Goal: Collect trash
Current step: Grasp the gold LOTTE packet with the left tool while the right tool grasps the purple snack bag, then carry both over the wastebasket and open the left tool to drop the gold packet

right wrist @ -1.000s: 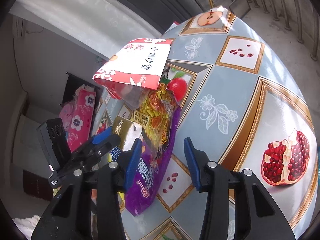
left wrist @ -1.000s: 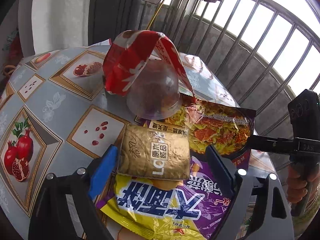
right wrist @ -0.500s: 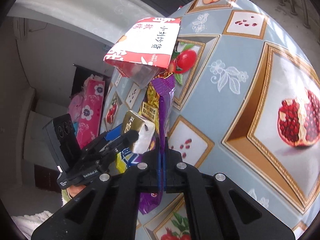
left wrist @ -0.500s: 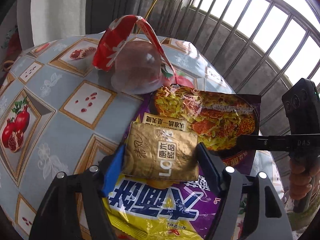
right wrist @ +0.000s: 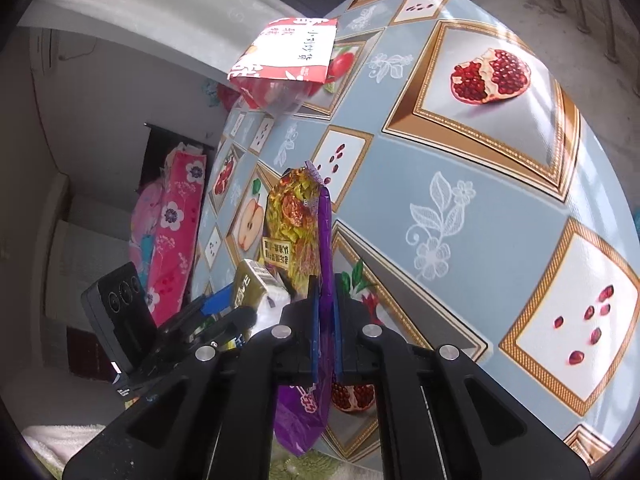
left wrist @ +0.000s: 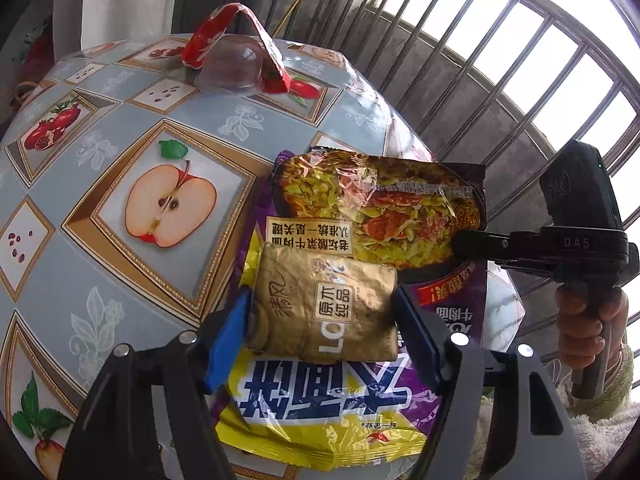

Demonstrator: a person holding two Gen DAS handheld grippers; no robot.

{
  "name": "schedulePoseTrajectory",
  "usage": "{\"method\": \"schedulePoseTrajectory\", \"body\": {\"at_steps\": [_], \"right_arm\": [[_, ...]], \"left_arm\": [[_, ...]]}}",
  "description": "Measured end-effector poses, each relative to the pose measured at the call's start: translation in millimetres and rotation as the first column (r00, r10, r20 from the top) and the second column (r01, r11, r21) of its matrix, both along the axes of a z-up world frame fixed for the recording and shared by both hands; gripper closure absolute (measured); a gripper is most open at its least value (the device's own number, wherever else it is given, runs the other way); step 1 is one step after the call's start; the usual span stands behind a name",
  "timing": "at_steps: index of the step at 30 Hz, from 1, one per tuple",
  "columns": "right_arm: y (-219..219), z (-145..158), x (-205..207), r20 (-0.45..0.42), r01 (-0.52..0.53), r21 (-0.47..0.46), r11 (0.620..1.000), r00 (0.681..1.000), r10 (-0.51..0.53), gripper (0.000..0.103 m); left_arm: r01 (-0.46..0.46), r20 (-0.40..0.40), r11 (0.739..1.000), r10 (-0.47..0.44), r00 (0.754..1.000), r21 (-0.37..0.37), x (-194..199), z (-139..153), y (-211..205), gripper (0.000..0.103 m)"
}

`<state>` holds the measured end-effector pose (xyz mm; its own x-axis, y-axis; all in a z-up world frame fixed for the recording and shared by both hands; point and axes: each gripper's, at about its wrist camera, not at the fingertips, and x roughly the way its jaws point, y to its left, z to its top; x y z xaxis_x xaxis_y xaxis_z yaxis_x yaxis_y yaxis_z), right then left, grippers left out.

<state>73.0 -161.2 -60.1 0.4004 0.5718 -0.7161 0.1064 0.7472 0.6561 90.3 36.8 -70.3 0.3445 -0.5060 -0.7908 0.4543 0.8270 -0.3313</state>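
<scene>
My left gripper (left wrist: 320, 312) is shut on a gold tissue pack (left wrist: 324, 308), held above the table edge. My right gripper (right wrist: 325, 284) is shut on the edge of a purple noodle wrapper (right wrist: 298, 216), lifted off the table; the wrapper (left wrist: 380, 200) hangs under and behind the gold pack in the left wrist view. A yellow and purple snack bag (left wrist: 320, 412) lies below the gold pack. A red and white wrapper (left wrist: 236, 32) arches over a clear plastic cup (left wrist: 232, 68) at the far side of the table; the wrapper also shows in the right wrist view (right wrist: 288, 52).
The round table (left wrist: 100, 152) has a blue cloth with fruit pictures. A metal railing (left wrist: 500, 60) runs behind it on the right. A pink flowered bundle (right wrist: 172, 232) stands beyond the table. The right gripper's body (left wrist: 576, 248) shows in the left wrist view.
My right gripper has closed on the purple noodle wrapper and lifted it. Both grippers have drawn back from the red wrapper and cup toward the table edge.
</scene>
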Motion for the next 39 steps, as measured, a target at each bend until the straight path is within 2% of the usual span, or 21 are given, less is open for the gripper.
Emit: {"method": "schedulePoseTrajectory", "body": {"at_steps": [2, 5, 11, 15, 21, 23, 28, 39], "right_arm": [[-1, 3, -7, 0.015, 0.024, -0.012, 1.000, 1.000, -0.023, 0.080], [-6, 5, -19, 0.025, 0.052, -0.010, 0.999, 0.998, -0.052, 0.073], [-6, -5, -37, -0.007, 0.072, 0.033, 0.997, 0.997, -0.072, 0.070], [3, -14, -36, -0.034, 0.061, 0.057, 0.996, 0.998, -0.059, 0.071], [9, -20, -29, -0.044, 0.064, 0.064, 0.996, 0.997, -0.062, 0.084], [9, -22, -29, -0.048, 0.066, 0.059, 0.996, 0.997, -0.064, 0.092], [9, -24, -28, -0.040, 0.076, 0.071, 0.995, 0.997, -0.073, 0.101], [3, -5, -31, 0.039, 0.081, 0.103, 0.991, 0.996, -0.085, 0.103]], "left_arm": [[-0.007, 0.008, 1.000, 0.007, 1.000, 0.015, 1, 0, -3, 0.034], [-0.015, 0.017, 0.999, 0.014, 1.000, 0.029, 1, 1, -4, 0.034], [-0.031, 0.017, 0.999, 0.031, 0.999, 0.029, 1, 1, -3, 0.034], [-0.036, 0.017, 0.999, 0.035, 0.999, 0.025, 1, 2, -2, 0.034], [-0.041, 0.015, 0.999, 0.041, 0.999, 0.013, 2, 3, 1, 0.034], [-0.043, 0.013, 0.999, 0.043, 0.999, 0.008, 2, 3, 3, 0.034], [-0.051, 0.015, 0.999, 0.051, 0.999, 0.001, 2, 4, 5, 0.035], [-0.043, 0.059, 0.998, 0.045, 0.997, -0.039, 1, 28, 5, 0.036]]}}
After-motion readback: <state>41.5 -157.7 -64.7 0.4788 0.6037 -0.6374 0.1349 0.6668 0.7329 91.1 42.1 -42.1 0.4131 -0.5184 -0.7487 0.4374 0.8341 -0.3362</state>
